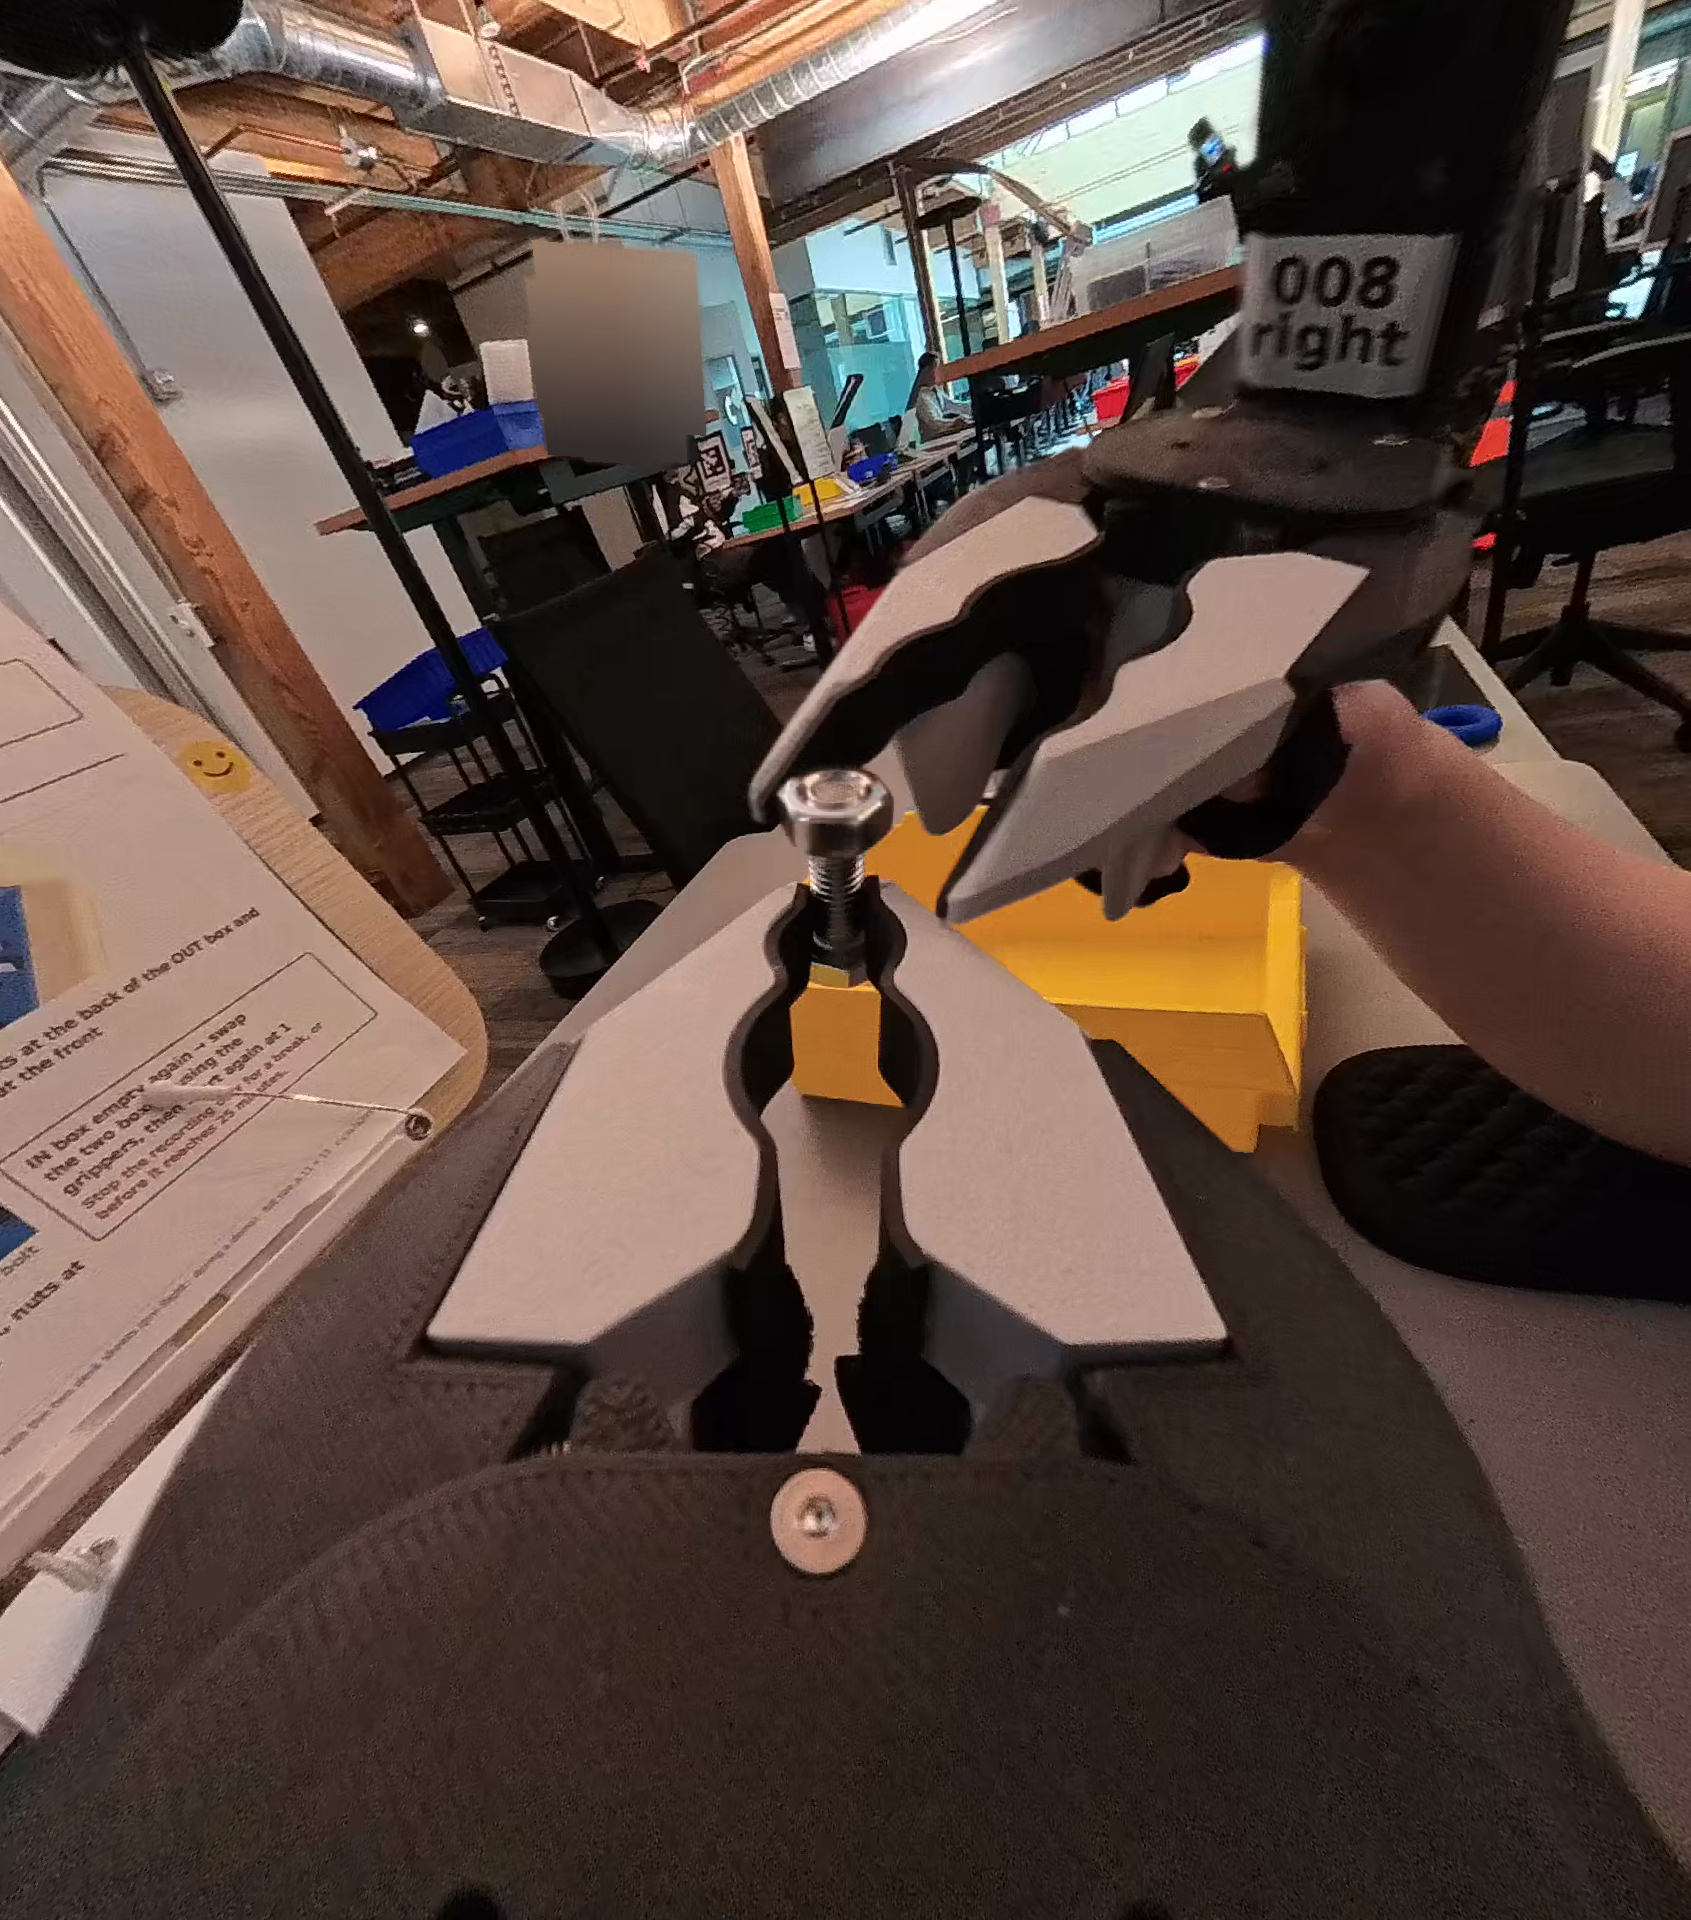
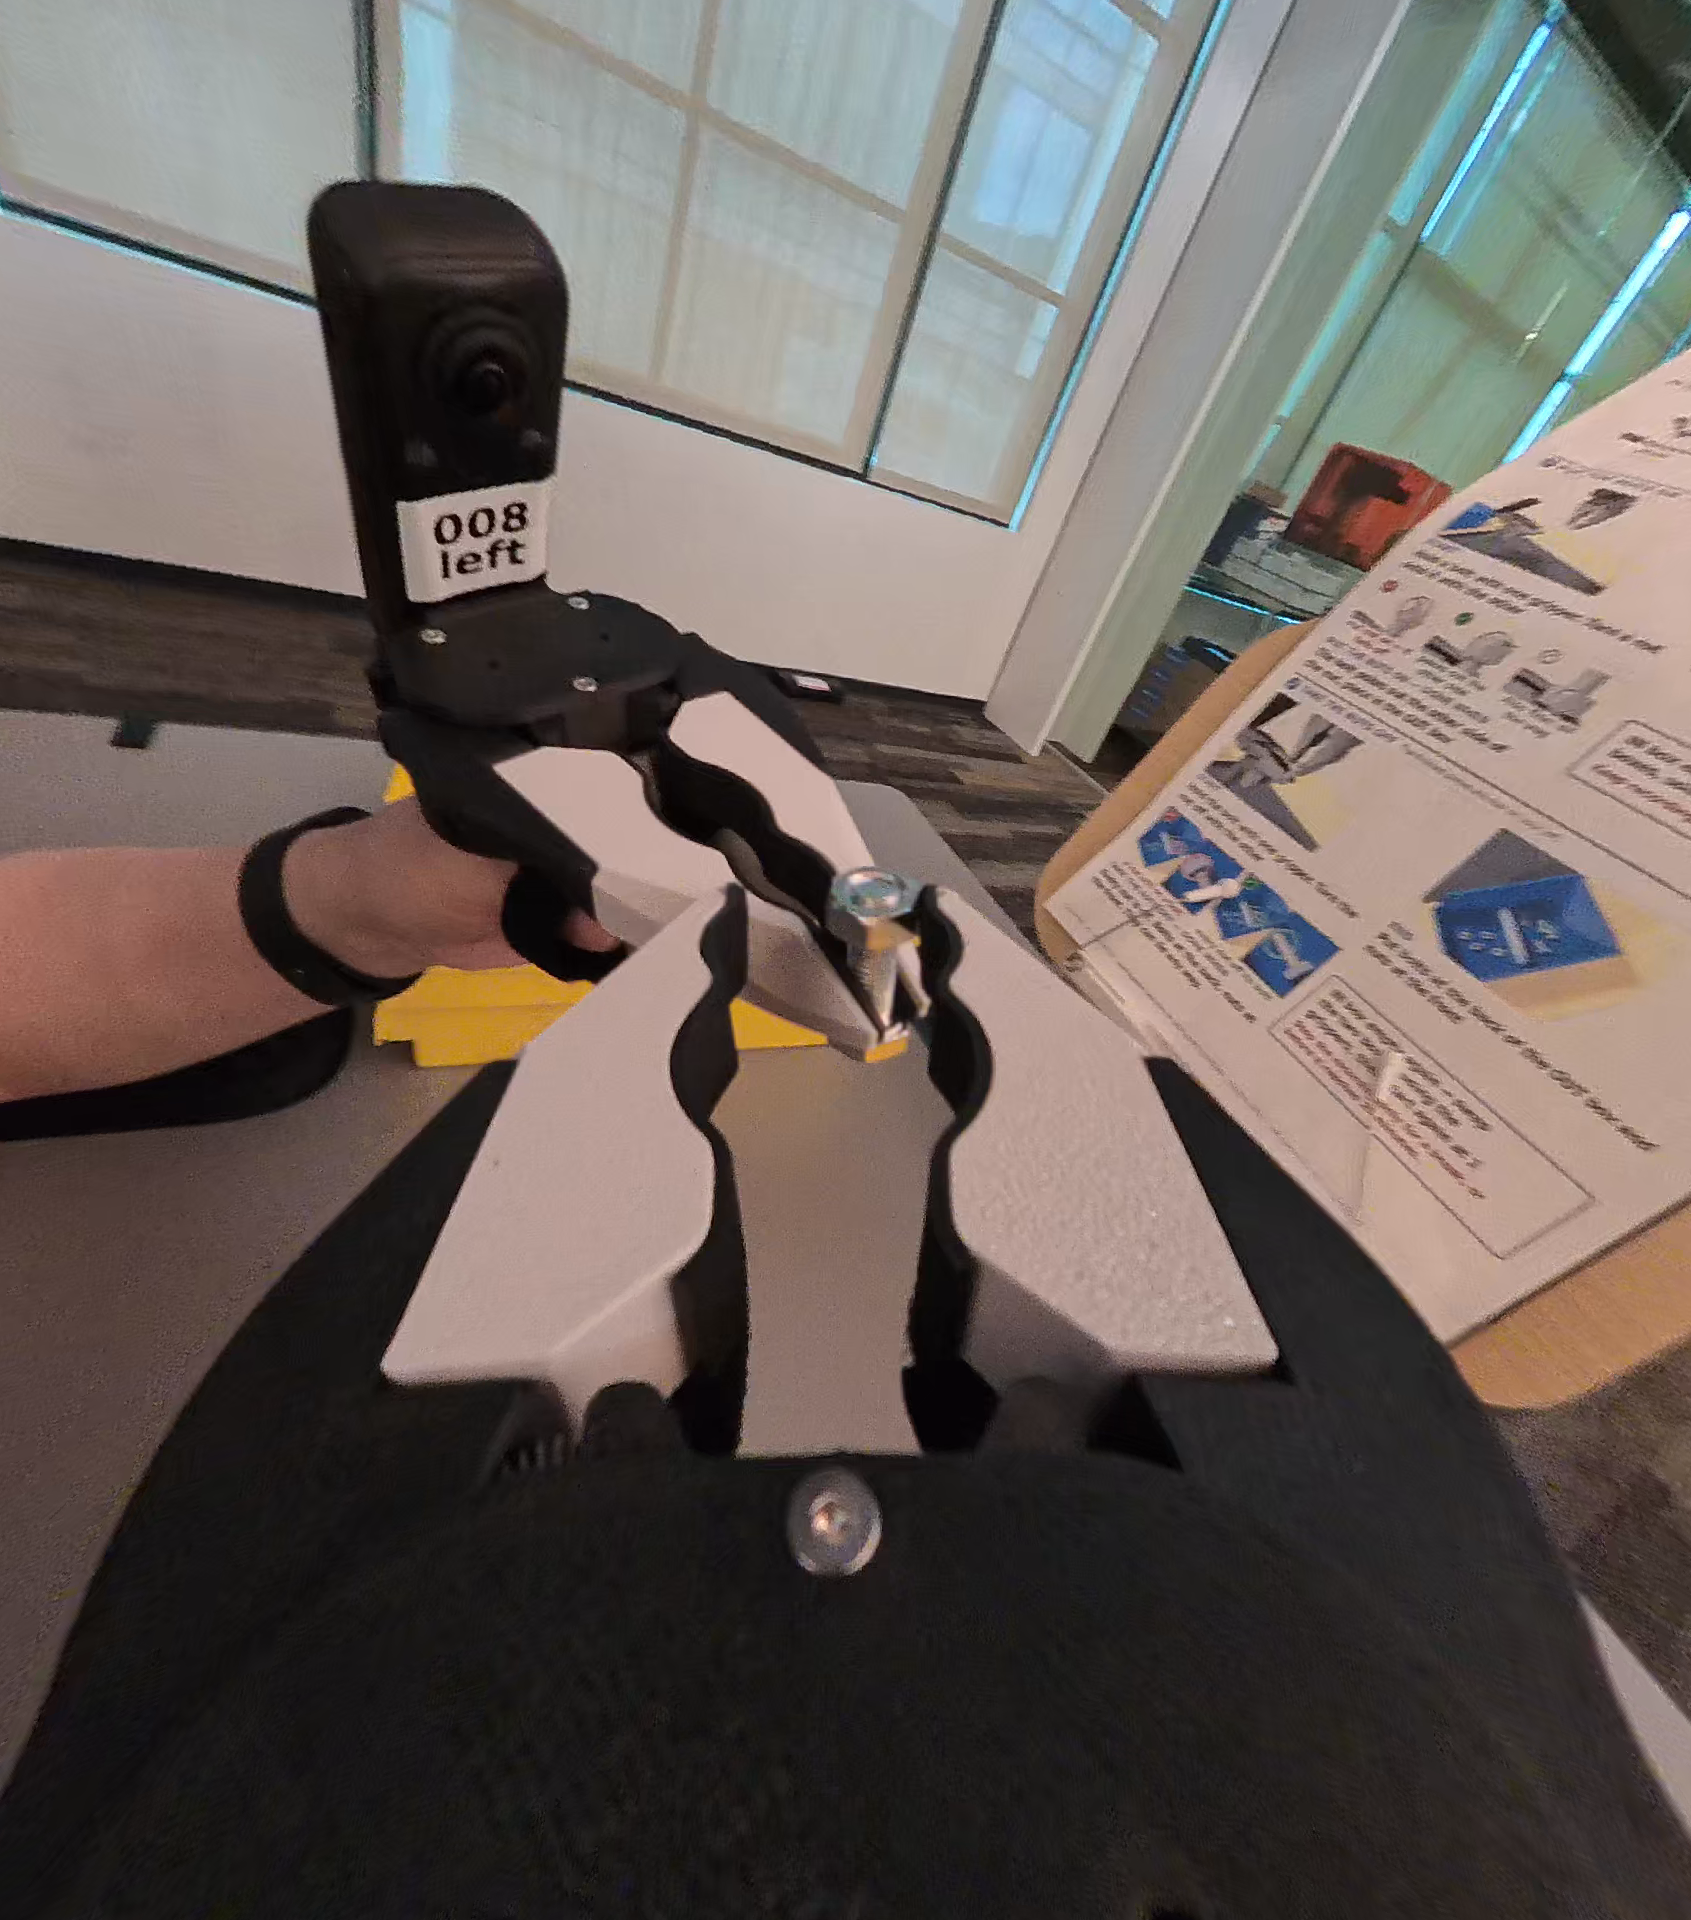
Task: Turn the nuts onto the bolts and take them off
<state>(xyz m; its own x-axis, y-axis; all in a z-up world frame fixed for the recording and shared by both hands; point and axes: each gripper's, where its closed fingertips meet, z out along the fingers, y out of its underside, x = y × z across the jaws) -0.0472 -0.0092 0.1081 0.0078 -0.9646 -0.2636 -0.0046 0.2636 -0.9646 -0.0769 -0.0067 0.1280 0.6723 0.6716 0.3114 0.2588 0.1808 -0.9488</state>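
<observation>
I count two grippers [image 1: 836, 914] [image 2: 830, 914], one bolt [image 1: 833, 852] with one nut [image 1: 833, 810] on it, one yellow box [image 1: 1184, 987], and one instruction board [image 2: 1443, 883].

Your left gripper [image 1: 836, 914] and right gripper [image 2: 830, 925] are built alike: pale grey wedge-shaped fingers [image 1: 633, 1143] with wavy black inner edges, set in a ribbed black body with one silver screw [image 1: 817, 1520] at its centre. Each carries a black camera post [image 2: 446, 395] wrapped with a white label. You wear a black band [image 2: 285, 914] on your left wrist.
</observation>
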